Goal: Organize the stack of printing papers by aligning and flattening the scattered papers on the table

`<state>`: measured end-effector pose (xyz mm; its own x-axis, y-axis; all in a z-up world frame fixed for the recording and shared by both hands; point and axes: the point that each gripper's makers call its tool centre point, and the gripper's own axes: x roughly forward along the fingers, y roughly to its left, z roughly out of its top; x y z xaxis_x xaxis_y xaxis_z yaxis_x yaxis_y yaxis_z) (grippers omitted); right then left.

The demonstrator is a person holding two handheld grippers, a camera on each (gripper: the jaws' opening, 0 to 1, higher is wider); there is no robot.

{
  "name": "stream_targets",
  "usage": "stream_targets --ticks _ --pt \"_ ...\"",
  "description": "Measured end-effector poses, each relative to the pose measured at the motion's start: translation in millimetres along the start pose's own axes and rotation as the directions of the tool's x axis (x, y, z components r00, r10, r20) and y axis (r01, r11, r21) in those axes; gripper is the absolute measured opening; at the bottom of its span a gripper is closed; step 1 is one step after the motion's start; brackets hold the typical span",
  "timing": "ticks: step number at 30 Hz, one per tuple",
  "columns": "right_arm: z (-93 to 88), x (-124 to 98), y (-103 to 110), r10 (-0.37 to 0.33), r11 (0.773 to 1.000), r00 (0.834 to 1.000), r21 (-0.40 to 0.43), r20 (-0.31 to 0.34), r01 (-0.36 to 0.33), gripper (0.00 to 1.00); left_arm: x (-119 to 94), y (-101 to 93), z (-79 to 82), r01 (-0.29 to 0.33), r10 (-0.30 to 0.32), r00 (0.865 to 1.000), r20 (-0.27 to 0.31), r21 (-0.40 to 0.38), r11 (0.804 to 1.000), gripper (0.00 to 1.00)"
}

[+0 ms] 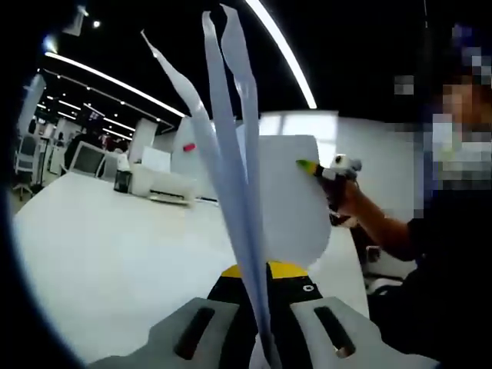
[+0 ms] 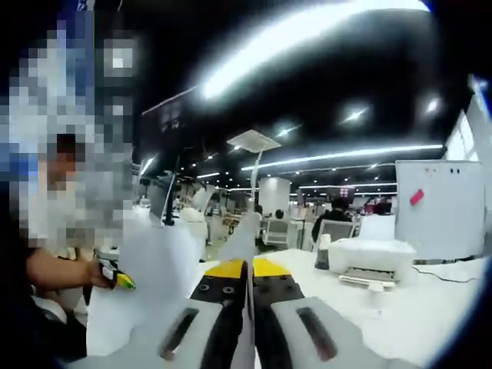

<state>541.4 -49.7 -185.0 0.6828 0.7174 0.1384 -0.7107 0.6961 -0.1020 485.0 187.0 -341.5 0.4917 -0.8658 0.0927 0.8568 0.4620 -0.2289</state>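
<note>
Both grippers hold the thin, floppy white papers (image 1: 238,154) upright above the smooth white table (image 1: 100,254). The left gripper (image 1: 261,307) pinches their lower edge; the right gripper (image 2: 247,296) clamps the opposite edge. A boxy white printer (image 2: 369,261) sits on the table behind the sheets

White papers (image 1: 284,200) held upright on edge above the white table (image 1: 115,261), sheet edges fanning apart at top.

Both claws are raised above the table (image 1: 115,254). Left claw (image 1: 257,288) is clamped on the paper sheets (image 1: 231,154); right claw (image 2: 247,280) pinches their opposite edge.
</note>
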Motion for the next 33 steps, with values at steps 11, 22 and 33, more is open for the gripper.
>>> stream_targets --ticks 11,22,33 --pt "71.0 -20 -1 -0.011 0.998 0.99 -0.053 0.141 0.018 0.0 1 -0.8 -0.5 -0.005 0.005 1.0 -0.002 0.0 1.0 0.06" --pt "107.5 -42 16 0.003 0.994 0.979 -0.107 0.203 0.019 0.0 1 0.2 -0.5 -0.012 0.012 1.0 -0.004 0.0 1.0 0.06" --pt "122.1 -55 51 0.073 0.996 0.96 -0.073 0.269 -0.055 0.0 0 2.9 -0.1 -0.022 0.022 1.0 -0.003 0.009 1.0 0.06"
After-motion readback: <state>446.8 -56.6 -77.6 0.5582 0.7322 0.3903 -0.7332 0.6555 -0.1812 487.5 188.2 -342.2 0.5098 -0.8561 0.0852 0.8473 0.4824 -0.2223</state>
